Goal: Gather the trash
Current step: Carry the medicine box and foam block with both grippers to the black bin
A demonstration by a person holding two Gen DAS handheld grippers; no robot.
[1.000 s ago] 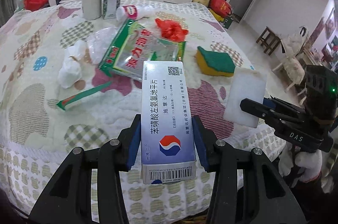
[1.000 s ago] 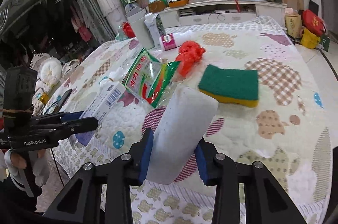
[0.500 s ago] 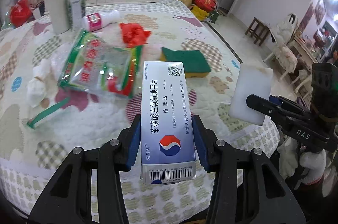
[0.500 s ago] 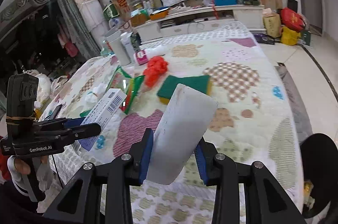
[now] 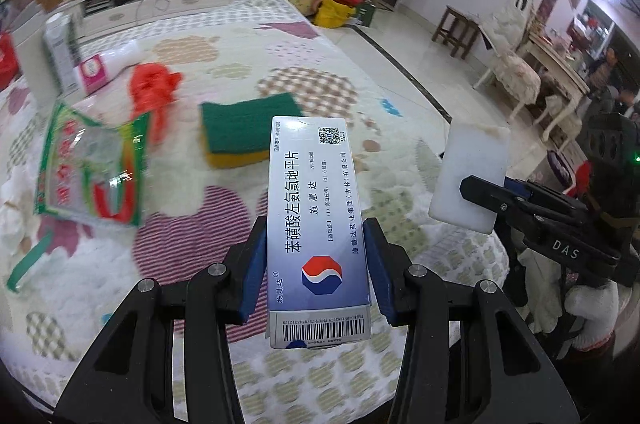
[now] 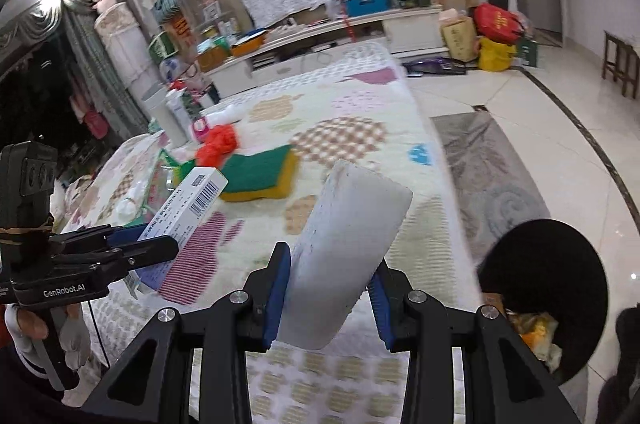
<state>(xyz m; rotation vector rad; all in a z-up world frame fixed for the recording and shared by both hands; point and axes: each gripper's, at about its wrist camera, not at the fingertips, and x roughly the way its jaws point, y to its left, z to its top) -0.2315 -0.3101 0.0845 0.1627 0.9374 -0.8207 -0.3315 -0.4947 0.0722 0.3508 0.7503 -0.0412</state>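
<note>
Left wrist view: your left gripper clamps a medicine box above the quilted table.

Right wrist view: your right gripper pinches a white foam block; the black bin sits lower right, probably the next drop.

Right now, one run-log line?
left claw: shut on medicine box | right claw: shut on white foam block | bin: floor, beside table

Glossy cardboard medicine box, matt porous white foam block, quilted cloth bedspread.
</note>
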